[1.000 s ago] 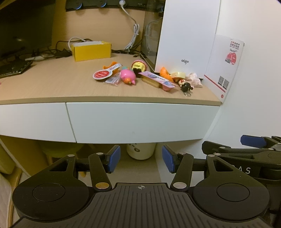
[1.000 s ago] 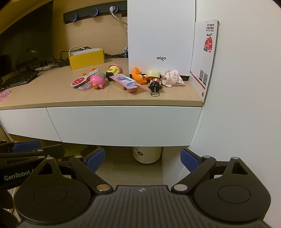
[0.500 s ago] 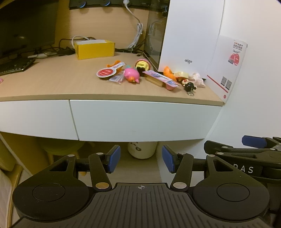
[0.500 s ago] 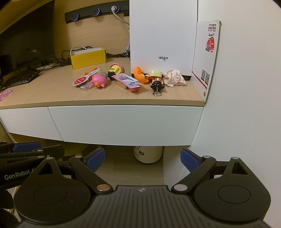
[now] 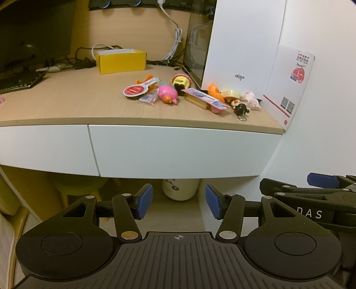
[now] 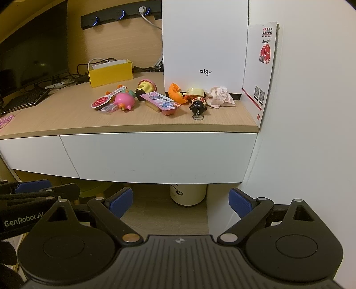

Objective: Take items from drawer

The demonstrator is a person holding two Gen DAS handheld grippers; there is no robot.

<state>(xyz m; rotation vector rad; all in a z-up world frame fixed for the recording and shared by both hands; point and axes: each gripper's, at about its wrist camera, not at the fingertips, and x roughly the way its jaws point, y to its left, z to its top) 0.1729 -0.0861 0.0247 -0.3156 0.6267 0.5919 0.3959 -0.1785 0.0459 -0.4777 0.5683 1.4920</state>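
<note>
A pale wood tabletop runs across the room, with a white wall on the right and a wood-grain back panel at the far side. Under its near edge sit two white fronts: the drawer on the right, fully closed, and a second front to its left. The items lie in a loose row on the tabletop's right half: a red-and-white paddle tag, a pink pig toy, a flat pink packet, an orange toy, a black-headed keychain figure and a crumpled pale cloth (details of the smaller pieces are hard to read). Behind them stands a white box marked "aigo", and a printed card leans on the wall at the right corner. Farther left are a yellow box, cables, a keyboard and a dark monitor. A power strip with blue-lit rings is mounted on the back panel. Below the drawer, a white bin stands on the floor.

The left gripper and the right gripper hang below the drawer front, side by side, fingers spread wide and holding nothing.
</note>
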